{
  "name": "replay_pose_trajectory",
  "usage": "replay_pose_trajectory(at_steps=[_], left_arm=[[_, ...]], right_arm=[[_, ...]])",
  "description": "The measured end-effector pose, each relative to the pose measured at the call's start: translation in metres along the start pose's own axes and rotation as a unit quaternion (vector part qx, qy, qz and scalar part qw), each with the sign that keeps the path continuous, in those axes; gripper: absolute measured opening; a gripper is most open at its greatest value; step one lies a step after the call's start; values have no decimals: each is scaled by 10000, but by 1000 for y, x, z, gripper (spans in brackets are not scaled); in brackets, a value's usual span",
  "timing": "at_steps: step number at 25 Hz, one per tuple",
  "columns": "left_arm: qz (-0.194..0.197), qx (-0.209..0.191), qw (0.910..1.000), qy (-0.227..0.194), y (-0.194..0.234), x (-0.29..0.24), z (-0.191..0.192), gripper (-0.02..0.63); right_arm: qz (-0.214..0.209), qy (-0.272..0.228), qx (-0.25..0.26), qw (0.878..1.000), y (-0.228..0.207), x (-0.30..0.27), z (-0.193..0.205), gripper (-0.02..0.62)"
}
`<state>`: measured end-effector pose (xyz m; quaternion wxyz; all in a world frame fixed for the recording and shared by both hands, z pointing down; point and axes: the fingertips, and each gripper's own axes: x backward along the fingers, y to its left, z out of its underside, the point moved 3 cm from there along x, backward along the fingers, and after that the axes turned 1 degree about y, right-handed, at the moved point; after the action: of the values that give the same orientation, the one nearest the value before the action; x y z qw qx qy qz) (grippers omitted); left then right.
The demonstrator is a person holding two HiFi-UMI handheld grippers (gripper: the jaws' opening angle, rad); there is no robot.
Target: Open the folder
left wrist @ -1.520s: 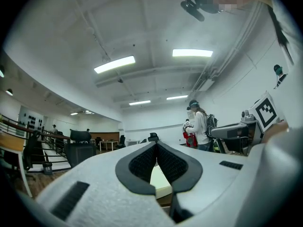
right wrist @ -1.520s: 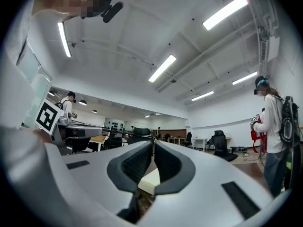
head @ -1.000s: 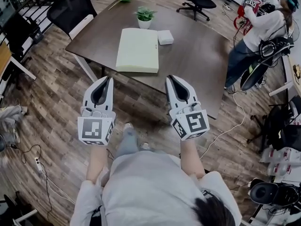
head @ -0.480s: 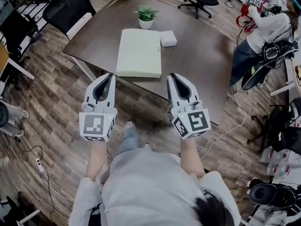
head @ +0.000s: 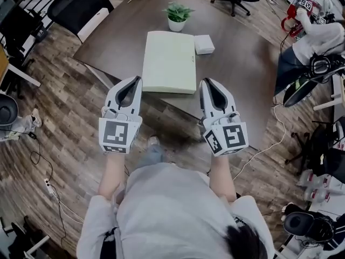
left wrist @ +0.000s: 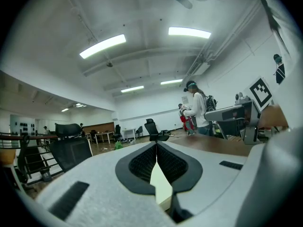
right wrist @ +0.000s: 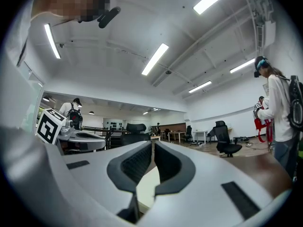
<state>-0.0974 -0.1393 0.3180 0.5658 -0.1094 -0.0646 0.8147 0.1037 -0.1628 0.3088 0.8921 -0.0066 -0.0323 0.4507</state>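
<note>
A pale green folder lies shut and flat on the dark brown table. My left gripper hovers at the table's near edge, just short of the folder's near left corner, shut and holding nothing. My right gripper hangs level with it beside the folder's near right corner, also shut and holding nothing. In the left gripper view the folder shows as a pale strip below the closed left gripper. In the right gripper view the folder appears the same way under the right gripper.
A small potted plant and a white box sit behind the folder. A black office chair stands at the table's left. Another person works at the right amid equipment. Cables trail on the wood floor.
Both grippers have moved forward together, from over the floor to the table's near edge beside the folder's near corners. They stay shut. The folder has not moved.
</note>
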Motion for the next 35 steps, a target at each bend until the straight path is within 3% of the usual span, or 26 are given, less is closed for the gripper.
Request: replay_pose_trajectory(at_steps=[9,16,19,25,28,35], left_arm=[[528,-402,9960,595,15,-51,47,9],[1055,-1043,9819,1175,7,-83,96,9],[1369,-1522,9685,1416,-6,-91,115,11],[1913,-2525,9304,1845,-27,-102,156,17],[2126,-2788,9150,1995,-36,-106,170,63],[2257,-3380,8878,2159,-50,-112,192,78]], right_arm=[[209,216,-2,9995,-13,-39,16,23],[456,419,-66,9981,-24,-55,34,22],[560,497,-91,9972,-28,-56,40,22],[724,643,-98,9953,-32,-60,50,22],[804,717,-101,9941,-37,-58,52,23],[965,867,-136,9915,-43,-50,62,22]])
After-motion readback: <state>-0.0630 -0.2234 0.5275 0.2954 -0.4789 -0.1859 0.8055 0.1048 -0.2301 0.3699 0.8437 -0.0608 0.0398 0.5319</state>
